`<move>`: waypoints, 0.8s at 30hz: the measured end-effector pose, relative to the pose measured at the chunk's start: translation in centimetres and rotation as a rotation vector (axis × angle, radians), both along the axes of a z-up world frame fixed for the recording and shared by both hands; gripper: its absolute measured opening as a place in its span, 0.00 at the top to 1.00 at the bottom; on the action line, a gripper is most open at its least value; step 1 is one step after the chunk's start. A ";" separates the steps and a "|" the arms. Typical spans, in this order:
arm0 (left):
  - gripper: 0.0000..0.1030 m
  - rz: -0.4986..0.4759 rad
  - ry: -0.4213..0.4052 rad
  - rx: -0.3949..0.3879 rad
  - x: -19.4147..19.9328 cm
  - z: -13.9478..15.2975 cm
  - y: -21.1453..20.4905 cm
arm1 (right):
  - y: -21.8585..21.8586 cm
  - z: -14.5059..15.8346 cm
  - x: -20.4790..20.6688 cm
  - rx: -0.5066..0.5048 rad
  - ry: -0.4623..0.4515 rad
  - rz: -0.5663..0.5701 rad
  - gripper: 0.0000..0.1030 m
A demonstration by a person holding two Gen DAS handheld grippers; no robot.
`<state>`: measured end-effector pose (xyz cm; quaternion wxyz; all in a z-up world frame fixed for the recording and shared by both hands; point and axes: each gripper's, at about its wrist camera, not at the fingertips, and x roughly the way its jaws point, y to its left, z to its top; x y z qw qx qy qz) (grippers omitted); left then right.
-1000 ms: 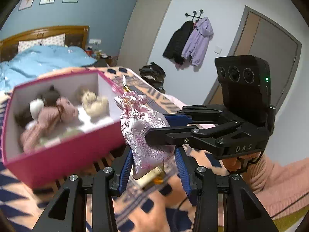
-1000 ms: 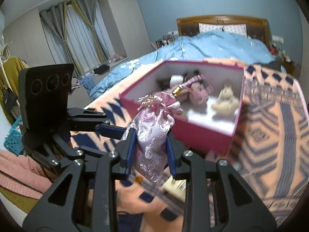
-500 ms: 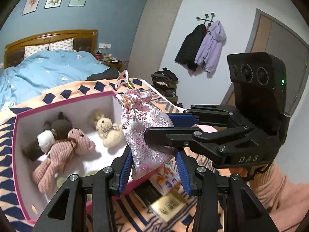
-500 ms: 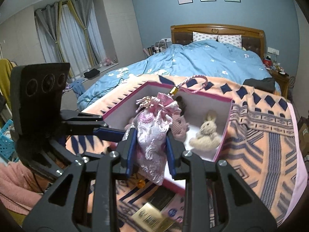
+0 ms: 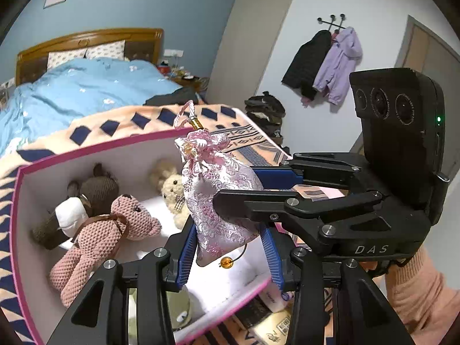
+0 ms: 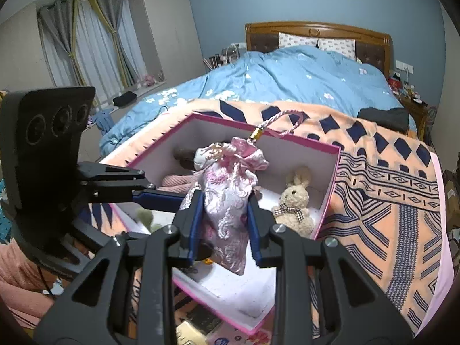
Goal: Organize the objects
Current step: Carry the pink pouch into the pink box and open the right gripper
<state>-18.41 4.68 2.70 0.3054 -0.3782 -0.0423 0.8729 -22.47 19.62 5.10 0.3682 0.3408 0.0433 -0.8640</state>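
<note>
A pink brocade drawstring pouch with a tassel cord hangs upright over the open pink box. Both grippers are shut on it: my left gripper pinches its lower part, and my right gripper grips it from the opposite side, crossing my left view. The pouch also shows in the right wrist view. In the box lie a pink knitted bear, a brown bear and a cream rabbit.
The box sits on a bed with an orange and navy patterned blanket and a blue duvet. Small packets lie in front of the box. Coats hang on the wall right.
Both grippers have carried the pouch forward and over the box interior; the box now sits lower and closer beneath the pouch. Both stay shut on it.
</note>
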 end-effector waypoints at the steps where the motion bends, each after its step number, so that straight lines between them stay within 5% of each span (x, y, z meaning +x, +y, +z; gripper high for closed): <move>1: 0.58 0.003 -0.008 0.001 -0.3 -0.2 -0.1 | -0.1 -0.3 -0.4 0.002 -0.011 0.000 0.70; 15: 0.58 0.056 -0.160 -0.065 -3.9 -3.6 -0.6 | -1.3 -4.2 -5.1 0.081 -0.108 -0.066 0.69; 24: 0.56 0.122 -0.118 -0.104 -3.4 -3.5 -1.3 | 0.1 -4.3 -5.4 0.024 -0.140 -0.127 0.68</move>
